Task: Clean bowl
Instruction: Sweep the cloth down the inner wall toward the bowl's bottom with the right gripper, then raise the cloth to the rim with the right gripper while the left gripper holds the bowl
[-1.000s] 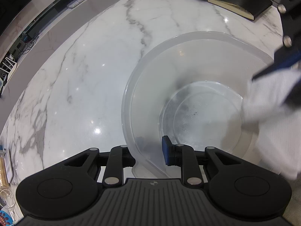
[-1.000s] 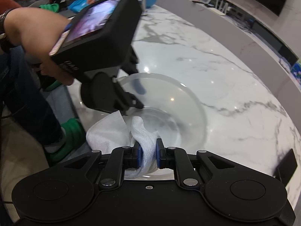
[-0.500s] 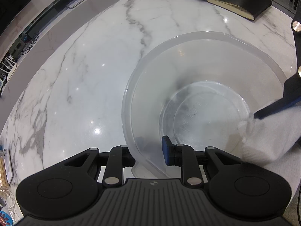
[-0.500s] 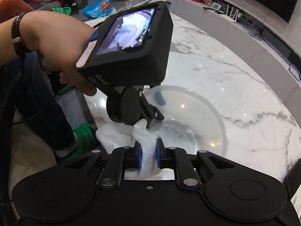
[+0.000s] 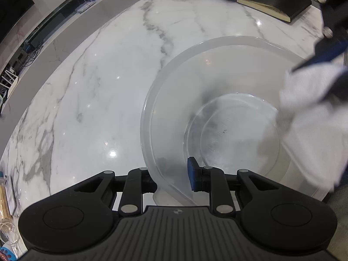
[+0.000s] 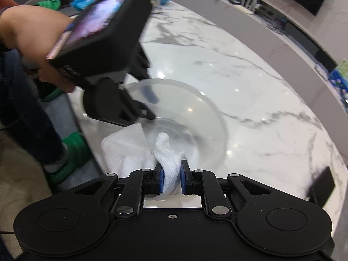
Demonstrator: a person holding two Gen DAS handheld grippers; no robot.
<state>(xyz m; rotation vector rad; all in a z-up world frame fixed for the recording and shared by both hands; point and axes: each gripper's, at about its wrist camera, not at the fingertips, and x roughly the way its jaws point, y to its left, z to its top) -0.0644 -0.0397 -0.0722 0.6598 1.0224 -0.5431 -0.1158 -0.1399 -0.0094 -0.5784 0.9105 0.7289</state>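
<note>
Nearest you, your right hand-held gripper [image 6: 171, 179] pinches a bunched white cloth [image 6: 168, 152] between its blue pads, the loose end spilling over the bowl's near rim. Your left hand-held gripper [image 5: 173, 177] is clamped on the rim of the clear plastic bowl [image 5: 217, 91]: one finger sits outside the wall, the blue-padded one inside. The bowl stands on the white marble bench [image 5: 97, 87], close to its edge, with a few dark specks on its floor. In the left wrist view the cloth [image 5: 308, 117] lies against the bowl's right inner wall. Your left hand [image 6: 30, 43] grips the gripper's handle. Farther off on the bench lies a black notebook [image 5: 276, 2].
</note>
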